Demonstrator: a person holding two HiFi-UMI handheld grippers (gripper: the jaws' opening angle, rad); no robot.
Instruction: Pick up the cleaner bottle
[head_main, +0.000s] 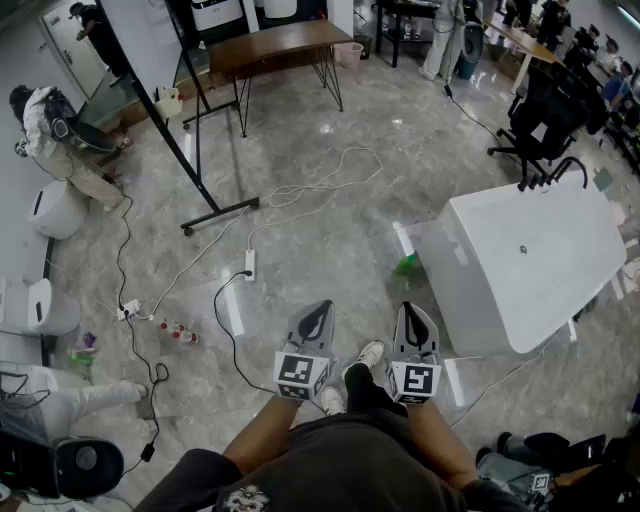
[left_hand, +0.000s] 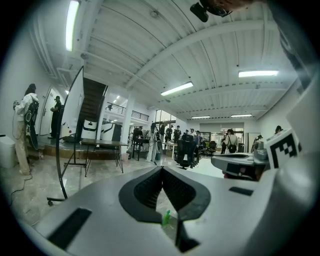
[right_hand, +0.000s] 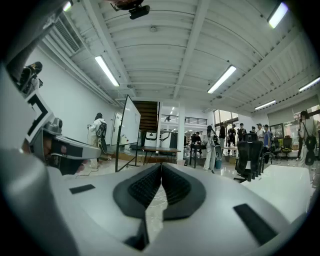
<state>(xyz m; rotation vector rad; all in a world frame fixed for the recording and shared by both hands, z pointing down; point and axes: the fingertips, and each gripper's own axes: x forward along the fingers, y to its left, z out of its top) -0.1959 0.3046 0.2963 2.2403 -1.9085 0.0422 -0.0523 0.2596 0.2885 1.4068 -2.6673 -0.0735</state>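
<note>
The cleaner bottle (head_main: 405, 265) is a small green bottle standing on the marble floor by the near corner of the white table (head_main: 540, 262). In the left gripper view the bottle (left_hand: 165, 218) shows as a green speck low down, behind the jaws. My left gripper (head_main: 318, 306) and right gripper (head_main: 412, 308) are held side by side in front of my body, well short of the bottle. The left gripper (left_hand: 162, 167) has its jaws together with nothing between them. The right gripper (right_hand: 161, 165) is likewise shut and empty.
A whiteboard stand (head_main: 190, 150) with a black foot rises at the left. White cables (head_main: 310, 185) and a power strip (head_main: 250, 265) lie on the floor ahead. A brown table (head_main: 280, 45) and an office chair (head_main: 545, 120) stand farther off. A person (head_main: 55, 130) crouches far left.
</note>
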